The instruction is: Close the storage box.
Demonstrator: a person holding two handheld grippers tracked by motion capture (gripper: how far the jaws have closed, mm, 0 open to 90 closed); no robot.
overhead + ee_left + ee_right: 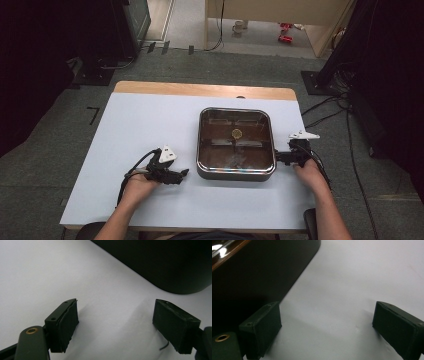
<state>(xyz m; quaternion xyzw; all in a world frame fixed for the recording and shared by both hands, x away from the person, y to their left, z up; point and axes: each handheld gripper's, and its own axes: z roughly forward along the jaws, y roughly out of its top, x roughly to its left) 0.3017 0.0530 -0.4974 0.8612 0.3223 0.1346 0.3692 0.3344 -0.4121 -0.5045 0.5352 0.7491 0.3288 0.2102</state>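
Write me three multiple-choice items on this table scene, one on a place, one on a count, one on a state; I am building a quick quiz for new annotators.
1. Where does the square dark pan with a shiny rim stand on the white table top?
A. right of centre
B. far left corner
C. on the floor

2. How many small round yellowish pieces lie in the pan?
A. none
B. one
C. four

3. How do the left gripper and right gripper stand?
A. both shut
B. one shut on the pan
C. both open, holding nothing

Answers: 1 A, the high view shows it between the hands, toward the right edge. 2 B, a single piece sits near its middle. 3 C, each gripper view shows bare table between wide jaws.
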